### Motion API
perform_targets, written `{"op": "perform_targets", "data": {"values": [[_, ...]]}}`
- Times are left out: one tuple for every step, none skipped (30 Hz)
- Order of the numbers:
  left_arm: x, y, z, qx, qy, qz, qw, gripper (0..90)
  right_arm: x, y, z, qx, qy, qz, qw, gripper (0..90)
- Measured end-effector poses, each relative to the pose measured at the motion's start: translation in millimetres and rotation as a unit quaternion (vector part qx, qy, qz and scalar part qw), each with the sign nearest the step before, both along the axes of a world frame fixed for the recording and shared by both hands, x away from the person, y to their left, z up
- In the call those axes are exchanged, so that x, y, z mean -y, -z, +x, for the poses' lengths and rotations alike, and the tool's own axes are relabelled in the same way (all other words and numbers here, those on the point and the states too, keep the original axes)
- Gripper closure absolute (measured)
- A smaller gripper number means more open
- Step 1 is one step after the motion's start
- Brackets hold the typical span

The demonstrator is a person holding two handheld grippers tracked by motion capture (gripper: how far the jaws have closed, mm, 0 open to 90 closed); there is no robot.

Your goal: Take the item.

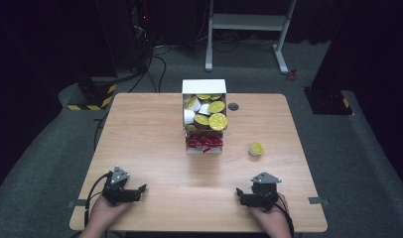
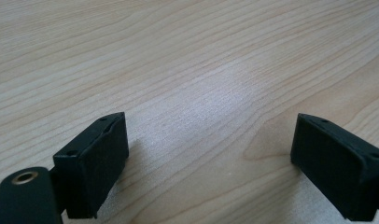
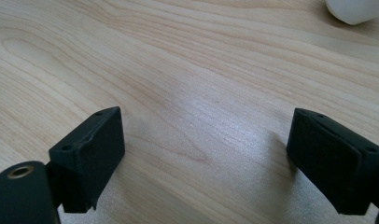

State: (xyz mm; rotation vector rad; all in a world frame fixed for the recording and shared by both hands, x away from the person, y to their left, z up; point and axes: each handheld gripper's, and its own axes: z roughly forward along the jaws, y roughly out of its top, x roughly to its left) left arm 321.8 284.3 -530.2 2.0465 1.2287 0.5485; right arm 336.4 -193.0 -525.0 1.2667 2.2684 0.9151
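A white box (image 1: pixel 204 87) holding several yellow-lidded white cups stands at the table's far middle, with red pieces (image 1: pixel 204 143) in its front tray. One loose yellow-lidded cup (image 1: pixel 256 148) lies on the wood to the right of the box; its white body (image 3: pixel 355 9) edges into the right gripper view's top right corner. Near the front left edge my left gripper (image 1: pixel 142 189) rests open in a hand, bare wood between its jaws (image 2: pixel 208 154). At the front right my right gripper (image 1: pixel 237 192) is also open, nothing between its jaws (image 3: pixel 206 158).
The wooden table (image 1: pixel 150 129) has a small dark grommet (image 1: pixel 233 106) beside the box. Behind the table a white frame (image 1: pixel 249 22) stands on dark carpet, and black-and-yellow striped blocks (image 1: pixel 90 99) sit at the far left.
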Motion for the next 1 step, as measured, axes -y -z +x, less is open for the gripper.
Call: {"op": "perform_targets", "data": {"values": [[-0.2,-0.1,-0.4,0.000,-0.001,0.000,1.0000,11.8,-0.1,0.0,0.4,0.000,-0.002,-0.001,1.0000,10.7]]}}
